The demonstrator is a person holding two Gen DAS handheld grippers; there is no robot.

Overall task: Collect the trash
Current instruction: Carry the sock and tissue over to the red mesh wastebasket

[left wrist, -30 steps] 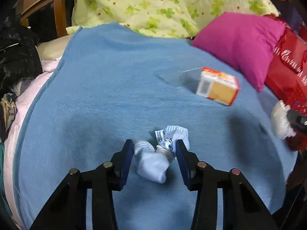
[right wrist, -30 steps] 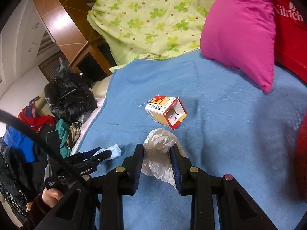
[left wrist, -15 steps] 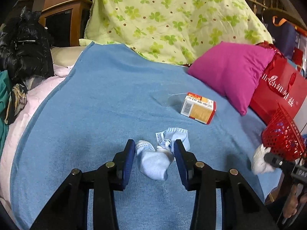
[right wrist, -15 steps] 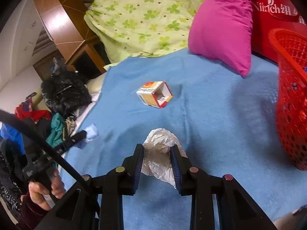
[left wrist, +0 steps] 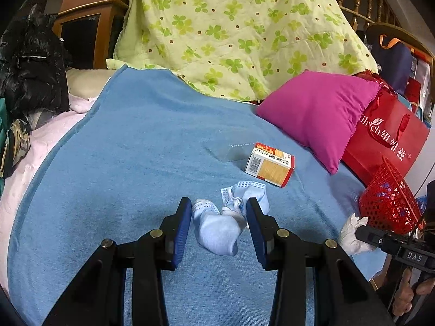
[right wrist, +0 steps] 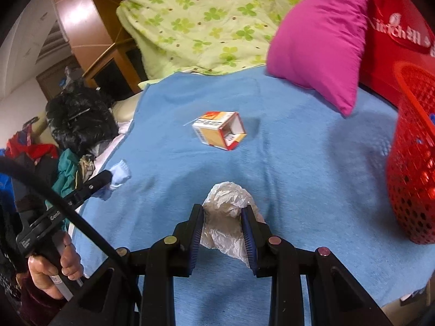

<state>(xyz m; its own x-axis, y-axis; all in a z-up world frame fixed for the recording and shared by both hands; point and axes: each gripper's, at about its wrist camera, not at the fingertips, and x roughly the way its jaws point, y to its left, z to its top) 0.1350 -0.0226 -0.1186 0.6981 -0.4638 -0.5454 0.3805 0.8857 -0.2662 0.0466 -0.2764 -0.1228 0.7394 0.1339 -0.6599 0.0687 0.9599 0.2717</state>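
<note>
My left gripper (left wrist: 217, 212) pinches a crumpled light-blue face mask (left wrist: 217, 228), and my right gripper (right wrist: 223, 214) squeezes a scrunched white plastic wrapper (right wrist: 228, 203), both lifted over the blue fuzzy blanket (left wrist: 136, 149). I think they go next in the red mesh basket (right wrist: 413, 163) close by on my right. The small open orange-and-white cardboard box (right wrist: 218, 133) waits, lying near the pink pillow (left wrist: 320, 111) and green clover quilt (left wrist: 231, 27).

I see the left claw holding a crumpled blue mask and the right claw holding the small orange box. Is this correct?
Not quite. The right claw holds a crumpled white plastic wrapper; the orange box lies free on the blue blanket, as the right wrist view shows. The left claw does hold the blue mask.
</note>
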